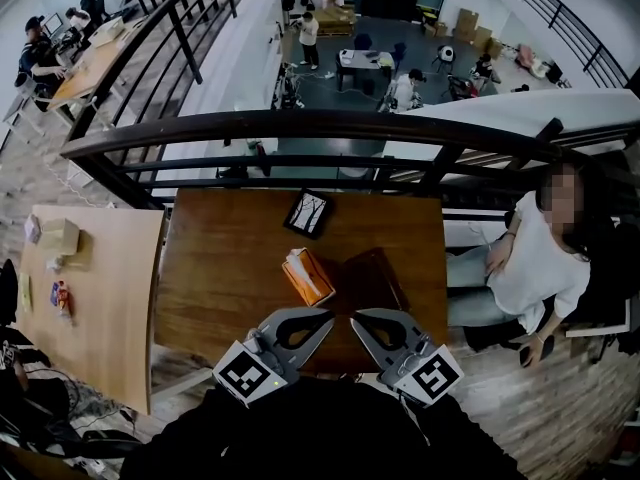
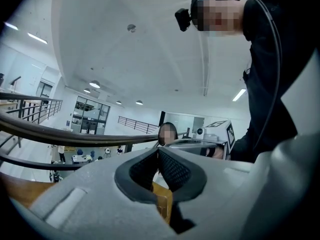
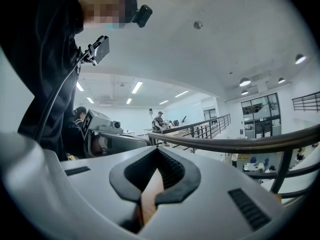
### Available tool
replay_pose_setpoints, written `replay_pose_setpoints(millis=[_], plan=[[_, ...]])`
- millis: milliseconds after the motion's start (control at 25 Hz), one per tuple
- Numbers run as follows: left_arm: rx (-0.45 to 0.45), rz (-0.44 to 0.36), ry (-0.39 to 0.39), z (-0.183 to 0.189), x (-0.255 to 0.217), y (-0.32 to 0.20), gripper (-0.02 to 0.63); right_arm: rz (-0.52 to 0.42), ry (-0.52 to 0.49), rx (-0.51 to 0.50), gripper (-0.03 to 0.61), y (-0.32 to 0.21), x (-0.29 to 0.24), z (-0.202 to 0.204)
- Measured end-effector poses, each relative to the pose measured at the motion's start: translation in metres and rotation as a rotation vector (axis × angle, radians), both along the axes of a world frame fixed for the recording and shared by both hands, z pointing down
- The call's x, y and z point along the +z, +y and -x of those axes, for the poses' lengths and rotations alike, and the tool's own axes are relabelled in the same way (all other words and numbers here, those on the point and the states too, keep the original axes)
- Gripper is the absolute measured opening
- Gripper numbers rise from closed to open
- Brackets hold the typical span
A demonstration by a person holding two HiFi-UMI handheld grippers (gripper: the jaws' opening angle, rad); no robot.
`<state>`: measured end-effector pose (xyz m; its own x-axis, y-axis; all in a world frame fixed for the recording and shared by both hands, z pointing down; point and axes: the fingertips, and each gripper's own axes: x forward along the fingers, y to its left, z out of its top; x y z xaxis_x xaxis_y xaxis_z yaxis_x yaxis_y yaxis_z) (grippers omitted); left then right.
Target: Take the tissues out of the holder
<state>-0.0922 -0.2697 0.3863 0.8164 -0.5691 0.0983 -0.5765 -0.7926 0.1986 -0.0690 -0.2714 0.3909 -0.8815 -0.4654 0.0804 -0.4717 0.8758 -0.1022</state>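
We see a dark wooden table (image 1: 220, 268) beside a black railing (image 1: 300, 126), a small black frame (image 1: 307, 213) lying on it, and a seated person (image 1: 535, 268) at its right.

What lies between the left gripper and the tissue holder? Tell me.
Nothing: only bare wooden table shows between the left gripper and the orange tissue holder, in the head view.

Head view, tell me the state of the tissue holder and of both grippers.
Tissue holder: on the table, untouched, white tissue sticking out.
Left gripper: shut, empty, clear of the holder.
Right gripper: shut, empty, clear of the holder.
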Motion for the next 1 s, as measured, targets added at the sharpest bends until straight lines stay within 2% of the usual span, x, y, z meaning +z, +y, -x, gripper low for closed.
replay_pose_setpoints(millis=[760, 1000], plan=[[-0.018, -0.03, 0.003, -0.011, -0.008, 0.004, 0.008, -0.047, -0.01, 0.003, 0.005, 0.006, -0.016, -0.004], [-0.023, -0.024, 0.002, -0.009, -0.003, 0.005, 0.009, -0.03, -0.003, 0.006, 0.005, 0.006, -0.009, -0.004]])
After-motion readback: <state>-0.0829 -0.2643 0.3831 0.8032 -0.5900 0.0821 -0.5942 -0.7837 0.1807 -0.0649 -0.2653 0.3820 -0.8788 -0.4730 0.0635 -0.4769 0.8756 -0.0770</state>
